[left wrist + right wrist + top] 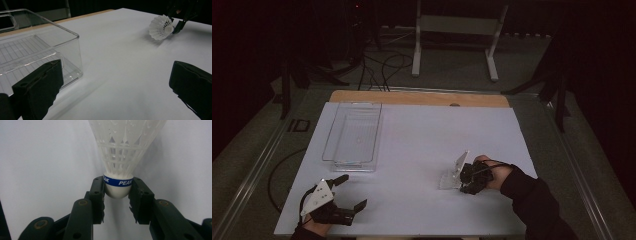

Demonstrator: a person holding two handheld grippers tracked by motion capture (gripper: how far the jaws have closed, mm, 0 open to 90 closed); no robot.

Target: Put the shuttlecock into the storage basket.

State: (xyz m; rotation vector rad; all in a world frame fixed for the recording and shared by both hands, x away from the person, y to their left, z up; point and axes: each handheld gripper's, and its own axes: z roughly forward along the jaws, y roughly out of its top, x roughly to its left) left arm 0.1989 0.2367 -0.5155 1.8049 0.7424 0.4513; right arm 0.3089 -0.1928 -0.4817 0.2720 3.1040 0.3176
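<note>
We see a white plastic shuttlecock pinched by its rounded cork base, which bears a blue band printed "PEAK", between the two black jaws of the right gripper; the feathered skirt points away from the jaws. In the high view the shuttlecock sits at the right side of the white table, toward its near edge, held in front of the right gripper, whose hand and dark sleeve come in from the near right. From the left gripper view we see the shuttlecock just above the table surface, casting a soft shadow beneath it.

The left gripper rests at the near left corner of the table, its jaws spread wide with nothing between them. Just beyond it, on the left side, stands a clear plastic bin, well apart from the shuttlecock. Past the far edge, a white frame stands on the floor.
</note>
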